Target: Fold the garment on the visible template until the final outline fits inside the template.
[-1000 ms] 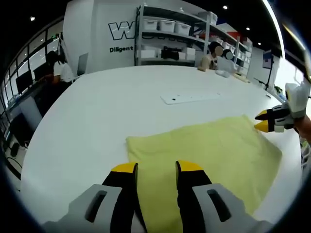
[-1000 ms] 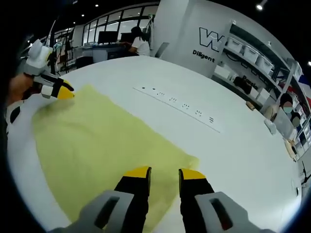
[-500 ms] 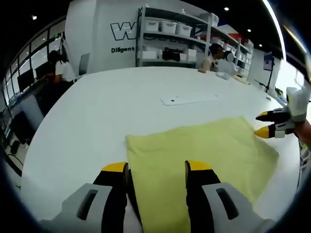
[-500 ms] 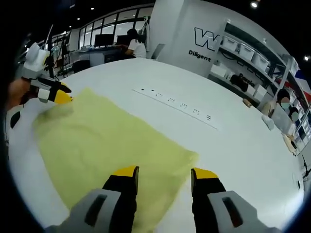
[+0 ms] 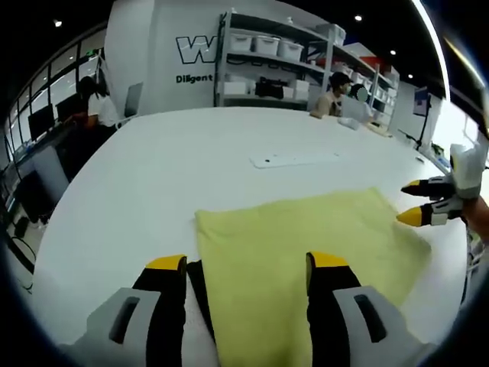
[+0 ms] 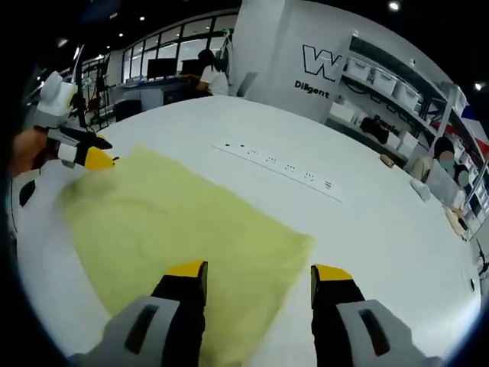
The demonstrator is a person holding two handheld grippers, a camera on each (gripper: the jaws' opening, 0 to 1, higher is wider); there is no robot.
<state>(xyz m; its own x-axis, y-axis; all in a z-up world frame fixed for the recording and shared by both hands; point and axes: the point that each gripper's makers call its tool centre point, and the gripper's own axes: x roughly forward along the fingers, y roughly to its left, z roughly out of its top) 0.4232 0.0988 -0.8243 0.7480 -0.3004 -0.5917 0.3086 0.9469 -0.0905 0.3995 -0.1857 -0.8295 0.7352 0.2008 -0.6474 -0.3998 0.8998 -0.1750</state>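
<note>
Lengthwise, yellow garment spans flat between both spread grippers.

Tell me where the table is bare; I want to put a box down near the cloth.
The widest bare stretch of white table lies between the yellow cloth and the power strip, and on past the strip. It is crowded at the cloth's near edge, where the open left gripper and right gripper sit.
</note>
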